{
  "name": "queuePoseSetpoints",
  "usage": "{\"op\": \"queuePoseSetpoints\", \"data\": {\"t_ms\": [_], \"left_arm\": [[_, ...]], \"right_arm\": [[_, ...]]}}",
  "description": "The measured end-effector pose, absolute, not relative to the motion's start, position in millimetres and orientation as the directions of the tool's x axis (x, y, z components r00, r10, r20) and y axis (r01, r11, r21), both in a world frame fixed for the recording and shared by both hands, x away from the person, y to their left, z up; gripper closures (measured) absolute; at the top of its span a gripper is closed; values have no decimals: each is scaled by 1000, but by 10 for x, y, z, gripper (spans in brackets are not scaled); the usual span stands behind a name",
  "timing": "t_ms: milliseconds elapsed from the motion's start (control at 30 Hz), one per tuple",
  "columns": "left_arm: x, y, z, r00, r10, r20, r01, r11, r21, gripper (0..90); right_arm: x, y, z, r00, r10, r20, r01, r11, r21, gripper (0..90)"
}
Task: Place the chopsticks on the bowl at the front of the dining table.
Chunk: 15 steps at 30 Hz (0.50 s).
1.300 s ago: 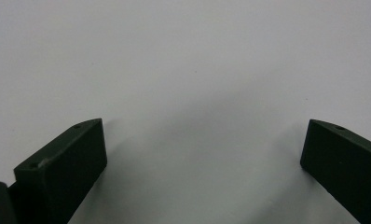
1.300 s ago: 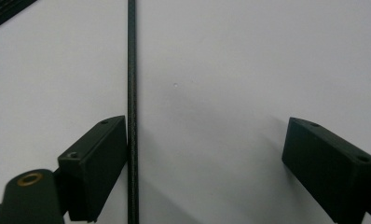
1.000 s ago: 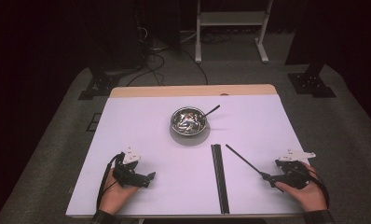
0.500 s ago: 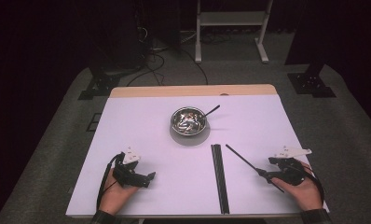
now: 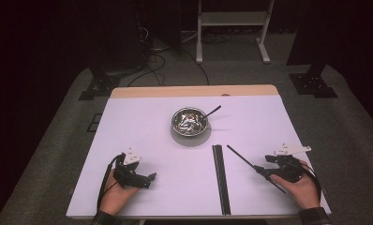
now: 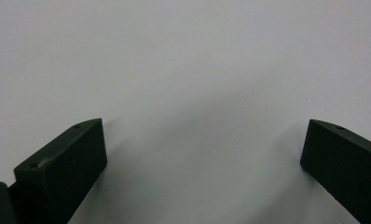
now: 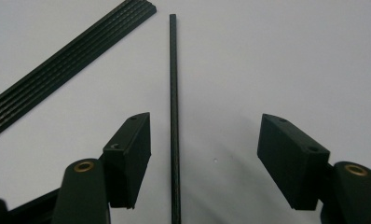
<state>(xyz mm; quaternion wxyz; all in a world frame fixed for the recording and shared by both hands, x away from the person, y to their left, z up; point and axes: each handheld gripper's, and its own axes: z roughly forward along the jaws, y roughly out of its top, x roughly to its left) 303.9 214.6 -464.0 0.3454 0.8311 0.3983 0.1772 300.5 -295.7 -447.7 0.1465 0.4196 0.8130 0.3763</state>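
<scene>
Low at the frame's right, the right hand-held gripper (image 5: 264,171) had just been closing, its jaws apart around the rod (image 7: 174,116), nearer the left jaw, untouched, lying on the table (image 5: 142,131).

The left tongs (image 6: 204,158) are pointing down at the table (image 6: 188,60), whose pale, plain surface is running across the whole picture from edge to edge. The two black jaws are rising from the bottom corners and are standing wide apart, one at the lower left and one at the lower right, with bare table lying between them. Nothing is sitting in the gap and neither jaw is pressing on anything. Each jaw is showing a flat inner face and a small screw hole on its upper edge. A soft grey shadow is spreading on the table beside the left jaw and under the gap.
</scene>
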Motion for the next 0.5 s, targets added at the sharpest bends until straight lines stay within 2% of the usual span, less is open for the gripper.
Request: {"op": "queuePoseSetpoints", "data": {"t_ms": [267, 500], "left_arm": [[3039, 2146, -4640, 620, 784, 19, 539, -444, 715, 0], [3040, 2145, -4641, 618, 786, 16, 541, -440, 717, 0]], "right_arm": [[3074, -2886, -4482, -624, 777, 82, 566, 377, 734, 366], [3107, -2850, -4463, -638, 765, 90, 556, 378, 740, 449]]}}
